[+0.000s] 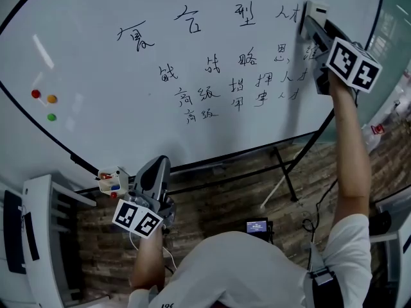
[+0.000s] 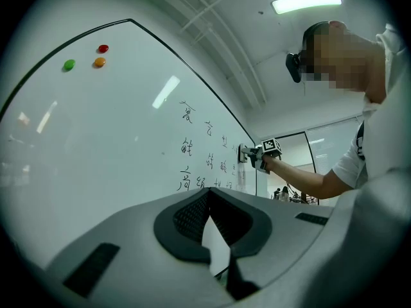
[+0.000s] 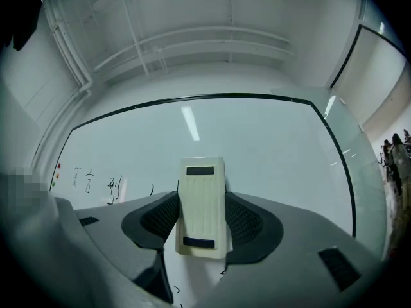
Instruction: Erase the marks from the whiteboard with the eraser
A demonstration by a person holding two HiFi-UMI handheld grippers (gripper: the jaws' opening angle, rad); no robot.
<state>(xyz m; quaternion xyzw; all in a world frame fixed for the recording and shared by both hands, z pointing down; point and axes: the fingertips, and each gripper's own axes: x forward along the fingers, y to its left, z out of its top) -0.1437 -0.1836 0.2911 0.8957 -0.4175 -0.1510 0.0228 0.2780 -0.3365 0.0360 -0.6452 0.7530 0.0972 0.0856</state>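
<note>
**Eraser at the top right of the writing, held by the right tool**

Nearest to the person, the left tool (image 2: 209,199) is hanging low below the board's bottom edge. Its jaws are meeting at the tips and nothing is between them.

Further out, the right tool (image 3: 202,218) is reaching up on a stretched arm and is clamping the eraser (image 3: 202,205) by its two long sides. The grooved pale back is facing this tool's camera. The long axis is lying along the jaws, and the far end is pointing away from the tool, up the board (image 1: 96,69). In the head view the eraser (image 1: 313,11) is sitting at the right end of the top row of marks (image 1: 237,76), and it seems to be lying flat against the board.

I am judging the eraser as light, with a stiff plastic shell. The wiping face is turned away, so I cannot say how soft it is. The long sides look like the right place to hold it, but smooth plastic may be twisting between the jaws when the person presses hard.

Most of the marks are remaining to the left of the eraser and below it. Far to the left, three magnets (image 1: 43,99) are sticking on the board, well apart from the writing.
</note>
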